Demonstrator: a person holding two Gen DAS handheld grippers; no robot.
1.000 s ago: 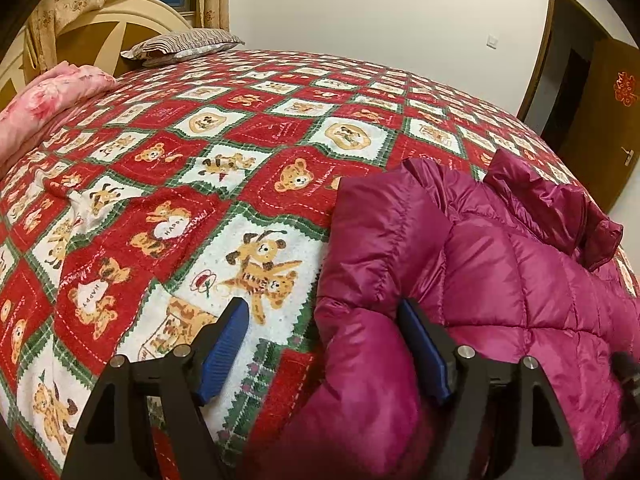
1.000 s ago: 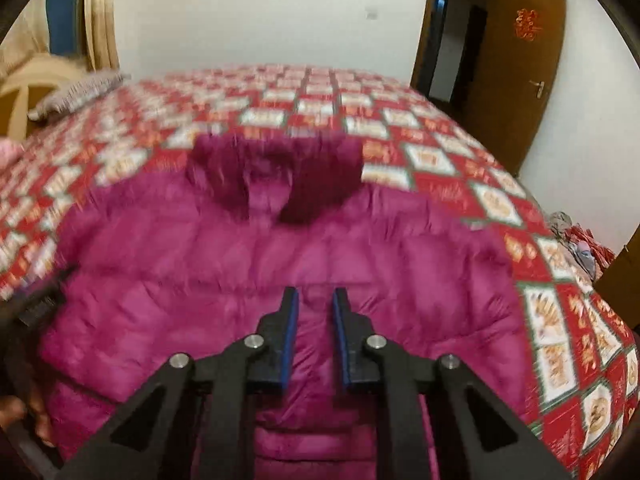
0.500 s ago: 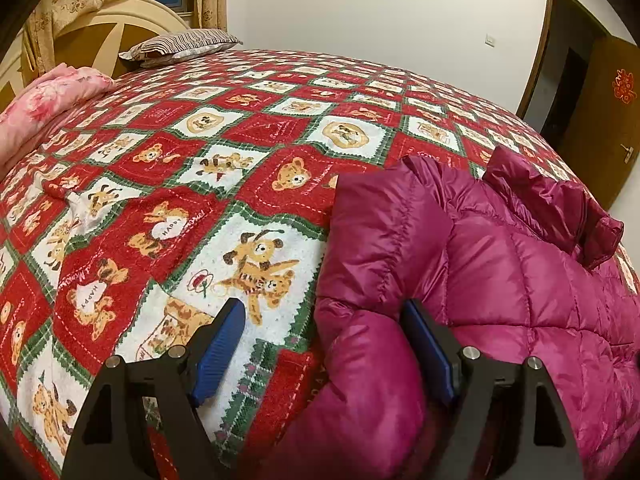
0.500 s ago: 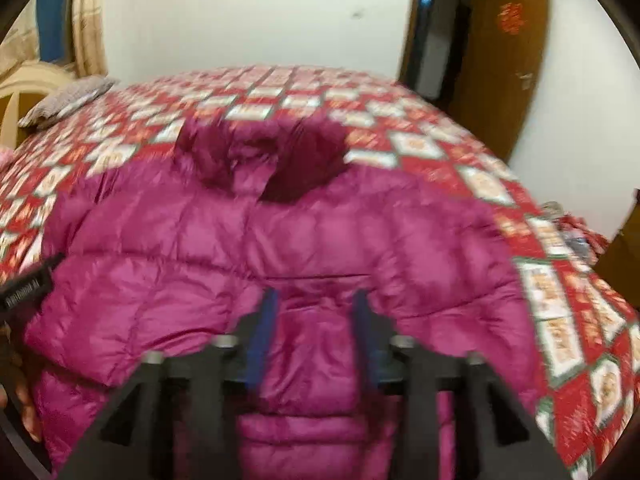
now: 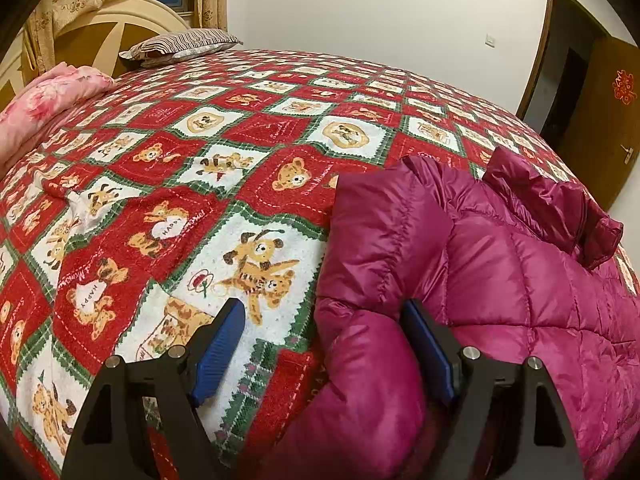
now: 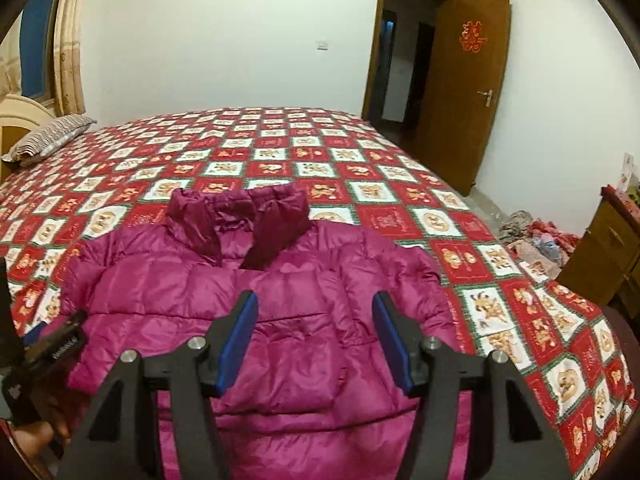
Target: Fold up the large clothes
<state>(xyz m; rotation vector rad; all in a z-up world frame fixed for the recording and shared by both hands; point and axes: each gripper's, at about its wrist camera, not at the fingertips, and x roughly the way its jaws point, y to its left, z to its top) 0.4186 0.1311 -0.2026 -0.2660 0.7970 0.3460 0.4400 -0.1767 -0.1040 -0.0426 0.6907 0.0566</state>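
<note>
Above jacket (image 6: 280,320), right gripper (image 6: 314,338) wide, empty

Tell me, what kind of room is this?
A bedroom, most likely: a large bed with a teddy-bear quilt, a striped pillow by the headboard, and a purple puffer jacket spread on top.

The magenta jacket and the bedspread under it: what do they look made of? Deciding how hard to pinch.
magenta jacket: looks like thin, glossy synthetic shell, probably nylon or polyester, over puffy fill; it shines and bulges between stitched quilting lines. Likely slippery.

bedspread: looks like matte, slightly fuzzy printed fabric, maybe flannel or cotton; no sheen, nubby surface on the white squares.
</note>
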